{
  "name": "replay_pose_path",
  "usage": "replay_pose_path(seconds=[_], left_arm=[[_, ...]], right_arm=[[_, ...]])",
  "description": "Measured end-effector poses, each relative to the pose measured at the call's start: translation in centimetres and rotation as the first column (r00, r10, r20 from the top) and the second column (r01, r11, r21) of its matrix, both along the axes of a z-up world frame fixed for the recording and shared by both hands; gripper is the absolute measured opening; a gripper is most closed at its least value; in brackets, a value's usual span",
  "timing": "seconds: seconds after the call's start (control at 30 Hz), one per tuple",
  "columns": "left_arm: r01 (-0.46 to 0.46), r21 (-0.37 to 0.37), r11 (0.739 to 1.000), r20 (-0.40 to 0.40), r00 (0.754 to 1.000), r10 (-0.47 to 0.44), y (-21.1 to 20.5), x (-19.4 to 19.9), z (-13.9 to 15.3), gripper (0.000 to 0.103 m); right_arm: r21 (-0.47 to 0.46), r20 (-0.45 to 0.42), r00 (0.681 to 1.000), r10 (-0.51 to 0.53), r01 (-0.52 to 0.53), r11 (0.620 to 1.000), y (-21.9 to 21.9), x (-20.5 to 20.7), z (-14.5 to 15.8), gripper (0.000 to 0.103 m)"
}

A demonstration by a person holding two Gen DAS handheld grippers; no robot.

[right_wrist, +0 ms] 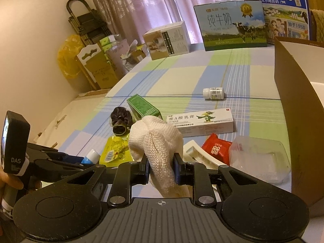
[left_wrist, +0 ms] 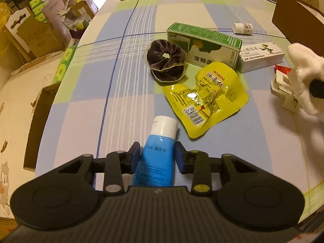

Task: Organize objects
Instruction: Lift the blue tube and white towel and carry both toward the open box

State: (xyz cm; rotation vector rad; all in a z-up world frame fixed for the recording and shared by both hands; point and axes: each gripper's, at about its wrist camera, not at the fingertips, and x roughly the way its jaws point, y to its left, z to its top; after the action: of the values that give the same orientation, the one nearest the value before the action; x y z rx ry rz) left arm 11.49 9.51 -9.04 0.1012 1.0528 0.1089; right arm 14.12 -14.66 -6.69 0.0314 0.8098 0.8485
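Observation:
My left gripper (left_wrist: 158,151) is shut on a blue tube with a white cap (left_wrist: 160,141), held low over the checked tablecloth. My right gripper (right_wrist: 161,167) is shut on a white knitted cloth (right_wrist: 156,139), which also shows at the right edge of the left wrist view (left_wrist: 305,81). Ahead lie a yellow snack packet (left_wrist: 206,99), a brown scrunchie (left_wrist: 166,60), a green box (left_wrist: 204,44), a white ointment box (right_wrist: 200,121) and a small white bottle (right_wrist: 213,93). The left gripper and its tube (right_wrist: 92,158) show at the left of the right wrist view.
A red sachet (right_wrist: 216,146), a white plastic clip (right_wrist: 198,156) and a clear plastic tray (right_wrist: 261,158) lie under the right gripper. A brown cardboard box (right_wrist: 295,111) stands at the right. Milk cartons (right_wrist: 232,28) stand at the table's far edge. Cartons crowd the floor at left (left_wrist: 40,36).

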Motion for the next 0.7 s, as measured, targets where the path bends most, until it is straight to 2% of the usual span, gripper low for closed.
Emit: replay_pose_path(seconds=[0.23, 0.5, 0.7], left_arm=[[0.011, 0.037, 0.999, 0.016, 1.0, -0.011, -0.6, 0.0, 0.3, 0.029], [0.022, 0.007, 1.0, 0.083, 0.996, -0.023, -1.6, -0.5, 2.9, 0.029], [0.063, -0.037, 0.997, 0.148, 0.987, -0.057, -3.7, -0.4, 6.0, 0.029]], right_arm=[[0.002, 0.008, 1.0, 0.0, 0.0, 1.0, 0.1, 0.0, 0.1, 0.02], [0.023, 0.038, 0.999, -0.005, 0.004, 1.0, -0.1, -0.6, 1.4, 0.02], [0.051, 0.091, 0.996, -0.013, 0.008, 0.999, -0.9, -1.2, 3.8, 0.019]])
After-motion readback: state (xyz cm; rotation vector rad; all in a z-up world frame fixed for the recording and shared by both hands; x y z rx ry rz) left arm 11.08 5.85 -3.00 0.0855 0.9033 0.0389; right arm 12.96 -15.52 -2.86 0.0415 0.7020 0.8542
